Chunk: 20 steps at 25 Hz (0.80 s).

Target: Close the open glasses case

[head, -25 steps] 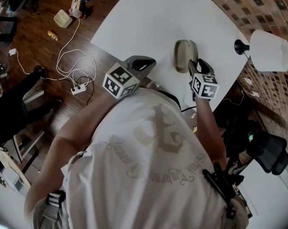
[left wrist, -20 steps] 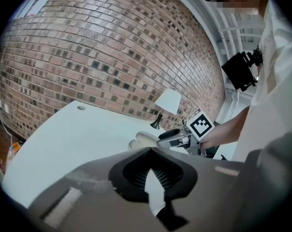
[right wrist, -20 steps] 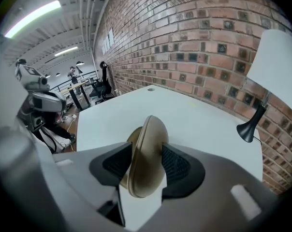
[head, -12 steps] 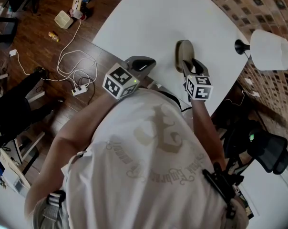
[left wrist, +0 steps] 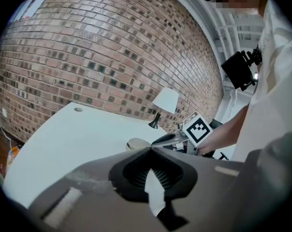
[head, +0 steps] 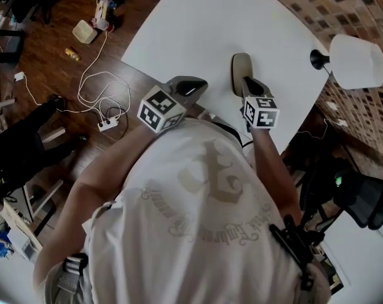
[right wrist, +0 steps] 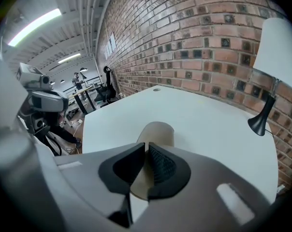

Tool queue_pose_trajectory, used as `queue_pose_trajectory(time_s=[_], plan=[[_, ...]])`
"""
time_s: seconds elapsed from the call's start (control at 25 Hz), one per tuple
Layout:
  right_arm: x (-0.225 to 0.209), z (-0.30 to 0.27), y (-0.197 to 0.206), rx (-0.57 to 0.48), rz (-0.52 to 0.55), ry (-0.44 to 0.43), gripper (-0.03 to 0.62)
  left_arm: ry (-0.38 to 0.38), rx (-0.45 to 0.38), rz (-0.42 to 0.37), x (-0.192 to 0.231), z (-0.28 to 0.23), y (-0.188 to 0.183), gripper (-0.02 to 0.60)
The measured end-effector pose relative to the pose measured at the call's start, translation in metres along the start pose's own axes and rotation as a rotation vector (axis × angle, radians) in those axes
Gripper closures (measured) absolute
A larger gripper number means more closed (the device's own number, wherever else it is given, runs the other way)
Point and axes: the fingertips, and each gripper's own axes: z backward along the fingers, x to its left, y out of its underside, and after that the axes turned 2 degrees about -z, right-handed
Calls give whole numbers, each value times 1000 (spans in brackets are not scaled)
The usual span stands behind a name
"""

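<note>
The tan glasses case lies on the white table, near its front edge. From the head view it looks narrow, and I cannot tell whether the lid is fully down. My right gripper sits at the case's near end, slanting down over it. In the right gripper view its jaws have just been closing; the tips meet with nothing between them, and the case lies just beyond and under them. My left gripper hangs at the table's edge, shut and empty, its tips touching.
A white-shaded lamp on a black base stands at the table's right corner. Cables and a power strip lie on the wooden floor to the left. A black chair is at the right. A brick wall runs behind the table.
My right gripper has shifted left onto the case's near end and its spread jaws have come together. The case looks narrower than before. The left gripper has stayed put.
</note>
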Motion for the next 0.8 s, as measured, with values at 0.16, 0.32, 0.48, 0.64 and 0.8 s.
queue_pose_trajectory(time_s=[0.16, 0.32, 0.48, 0.64, 0.8], plan=[[3, -5, 3, 16, 5, -26, 582, -4, 4, 1, -1, -1, 1, 575], [9, -7, 6, 30, -7, -60, 586, -8, 2, 2, -3, 0, 1, 575], [13, -10, 2, 37, 8, -80, 586, -21, -1, 6, 0, 4, 1, 575], [12, -10, 3, 51, 25, -81, 586, -24, 2, 14, -2, 3, 5, 575], [17, -13, 2, 61, 83, -54, 586, -27, 8, 21, -2, 6, 9, 575]])
